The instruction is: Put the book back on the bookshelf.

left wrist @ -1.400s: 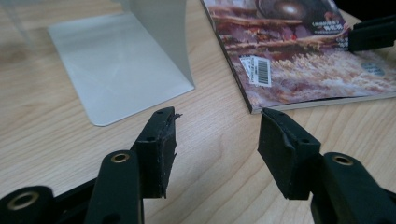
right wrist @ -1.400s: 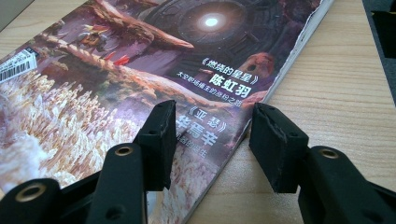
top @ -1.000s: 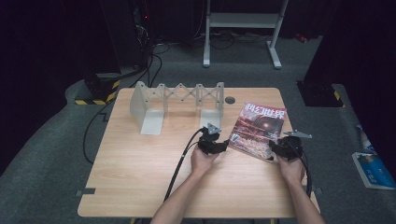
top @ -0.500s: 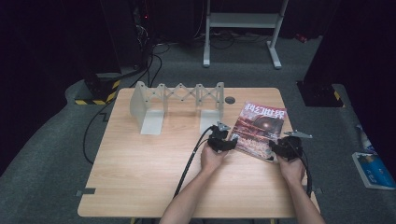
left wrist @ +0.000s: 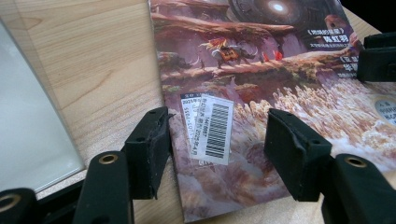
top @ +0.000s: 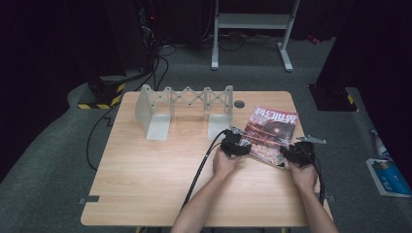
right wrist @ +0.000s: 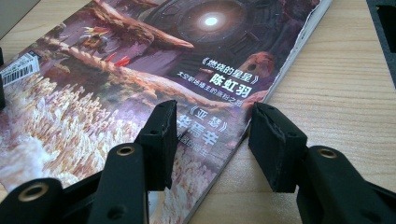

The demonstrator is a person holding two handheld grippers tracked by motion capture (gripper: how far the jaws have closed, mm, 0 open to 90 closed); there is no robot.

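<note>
Now both grippers sit at the magazine [top: 269,133], near the tabletop's right edge. Left gripper [left wrist: 217,140] gapes wide over its barcode corner; right gripper [right wrist: 212,128] gapes wide astride its right edge, gripping nothing.

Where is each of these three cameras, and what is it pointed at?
High view: above the person's side, looking down on the table; forearms, both hands show.
Left gripper view: on the left gripper, its open jaws facing the magazine by its barcode sticker.
Right gripper view: on the right gripper, jaws open astride the magazine's edge.
All three share the magazine.
</note>
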